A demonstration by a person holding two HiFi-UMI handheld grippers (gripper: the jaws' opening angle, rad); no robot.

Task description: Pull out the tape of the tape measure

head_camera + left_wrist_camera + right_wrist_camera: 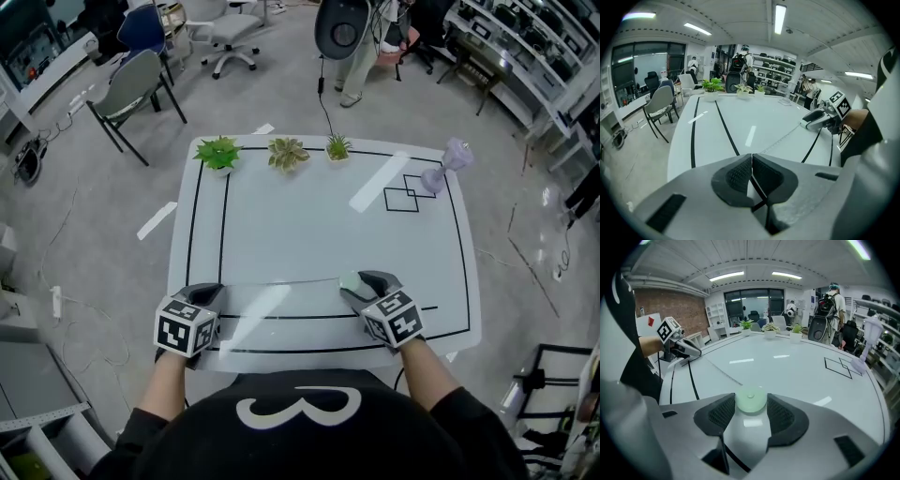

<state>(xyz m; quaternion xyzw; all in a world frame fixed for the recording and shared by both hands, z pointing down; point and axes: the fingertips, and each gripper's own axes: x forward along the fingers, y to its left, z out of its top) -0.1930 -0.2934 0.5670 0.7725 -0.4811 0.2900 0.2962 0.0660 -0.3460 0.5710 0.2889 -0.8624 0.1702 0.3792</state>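
- Table (319, 234): white, marked with black lines. It fills the middle of the head view, and two overlapping black squares (405, 195) are drawn at its upper right.
- Left gripper (203, 293): seen at the lower left of the head view, at the near table edge. Its jaws are closed pad to pad, with the tape's end pinched between them.
- Right gripper (362, 281): seen lower centre-right of the head view, near the same table edge. Its jaws are held wide, with both pads pressed against the sides of the tape measure.
- Plants, three: set in a row along the far table edge, at upper centre of the head view: (218, 153), (287, 154), (337, 147).
- Purple object (448, 165): hourglass-shaped, found at the upper right corner of the table.
- Tape measure (750, 401): round, pale green case. It is gripped between the right jaws, low over the table, at bottom centre of the right gripper view.
- Tape (779, 140): a thin strip, drawn out across the near part of the table from the case to the left jaws.
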